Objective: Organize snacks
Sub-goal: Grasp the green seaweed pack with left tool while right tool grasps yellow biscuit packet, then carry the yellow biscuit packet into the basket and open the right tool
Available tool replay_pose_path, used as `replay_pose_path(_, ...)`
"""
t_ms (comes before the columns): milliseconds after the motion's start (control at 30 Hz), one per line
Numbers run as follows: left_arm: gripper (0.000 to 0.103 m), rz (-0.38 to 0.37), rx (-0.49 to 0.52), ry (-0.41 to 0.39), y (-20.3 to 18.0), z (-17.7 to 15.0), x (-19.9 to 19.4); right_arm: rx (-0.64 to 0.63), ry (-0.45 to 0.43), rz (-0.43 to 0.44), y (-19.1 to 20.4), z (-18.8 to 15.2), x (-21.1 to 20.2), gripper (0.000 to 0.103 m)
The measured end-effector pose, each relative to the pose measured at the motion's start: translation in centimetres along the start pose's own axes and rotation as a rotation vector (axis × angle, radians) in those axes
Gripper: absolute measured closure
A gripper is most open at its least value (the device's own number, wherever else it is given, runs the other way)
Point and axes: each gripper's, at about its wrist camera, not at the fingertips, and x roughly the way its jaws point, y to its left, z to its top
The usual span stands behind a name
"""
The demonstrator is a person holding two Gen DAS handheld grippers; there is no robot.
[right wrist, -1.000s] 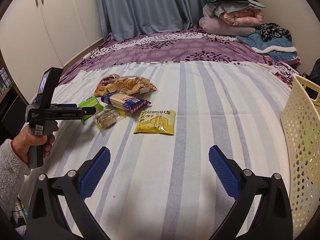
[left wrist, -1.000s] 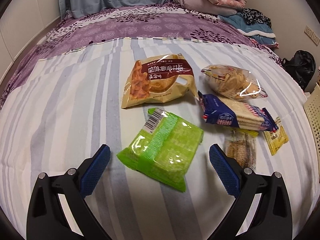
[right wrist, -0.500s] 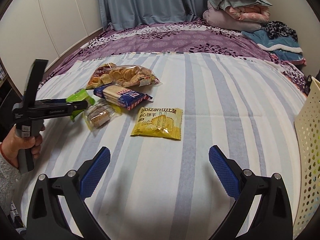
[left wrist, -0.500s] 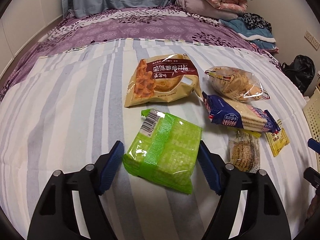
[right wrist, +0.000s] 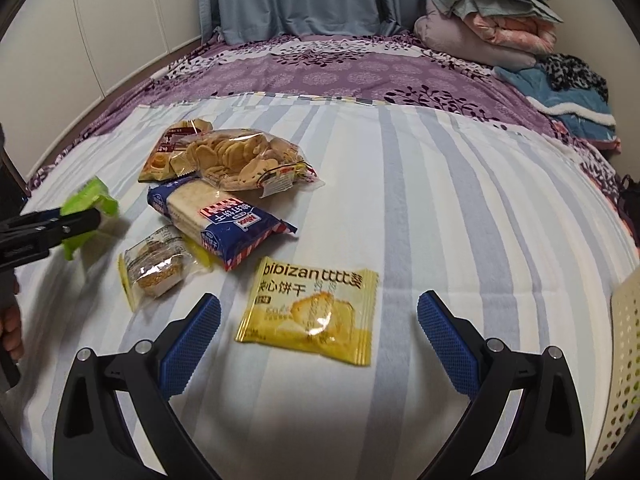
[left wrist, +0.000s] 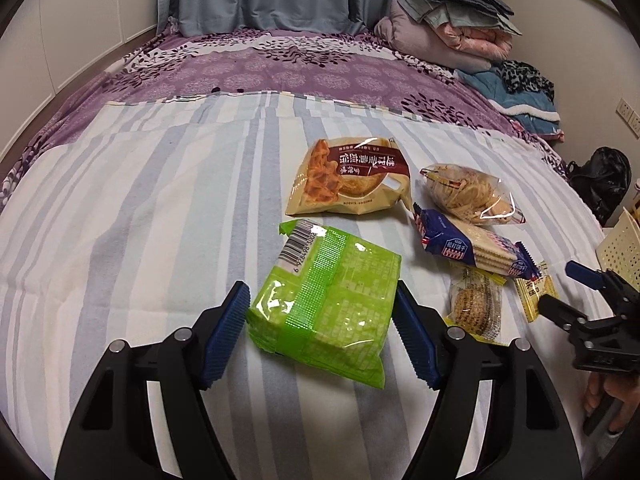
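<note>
My left gripper (left wrist: pixel 320 332) is shut on a green snack packet (left wrist: pixel 326 302), its pads pressing both sides, lifted slightly off the striped bed sheet (left wrist: pixel 140 220); it also shows in the right wrist view (right wrist: pixel 90 216). My right gripper (right wrist: pixel 318 340) is open, its fingers either side of a yellow biscuit packet (right wrist: pixel 310 316) lying flat. Beyond lie a blue cracker pack (right wrist: pixel 218 220), a clear bag of round chips (right wrist: pixel 240 158), a brown pastry bag (left wrist: pixel 350 178) and a small clear-wrapped cake (right wrist: pixel 156 268).
A cream perforated basket (right wrist: pixel 626 364) stands at the bed's right edge. Folded quilts (left wrist: pixel 452 36) and clothes (left wrist: pixel 520 88) are piled at the far right. A purple bedspread (left wrist: pixel 280 72) covers the far half. White wardrobe doors (right wrist: pixel 100 20) stand left.
My left gripper closed onto the green packet and raised it. My right gripper moved forward and down until its open fingers frame the yellow biscuit packet.
</note>
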Motion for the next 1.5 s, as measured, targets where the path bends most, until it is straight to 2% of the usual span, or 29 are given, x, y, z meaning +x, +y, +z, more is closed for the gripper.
replay_pose_path(67,0.03,-0.002,0.0,-0.008,0.0,0.0,-0.5,-0.018,0.02,-0.015,0.4,0.3,0.8,0.008)
replay_pose_path(133,0.03,-0.007,-0.003,-0.017,-0.1,0.1,-1.0,-0.028,0.048,-0.023,0.6,0.4,1.6,0.02)
replay_pose_path(200,0.03,-0.011,-0.004,-0.025,-0.2,0.2,-1.4,-0.036,0.051,-0.028,0.7,0.5,1.7,0.022)
replay_pose_path(433,0.03,-0.028,-0.001,-0.041,-1.0,0.3,-2.3,-0.052,0.04,-0.012,1.0,0.3,1.3,0.038)
replay_pose_path(900,0.03,-0.033,0.009,-0.056,-2.3,0.1,-3.9,0.002,0.004,0.034,0.1,-0.8,-1.0,0.04)
replay_pose_path(1500,0.03,-0.054,0.034,-0.116,-5.5,-0.6,-8.2,0.099,-0.149,0.053,-2.6,-1.7,-8.5,0.04)
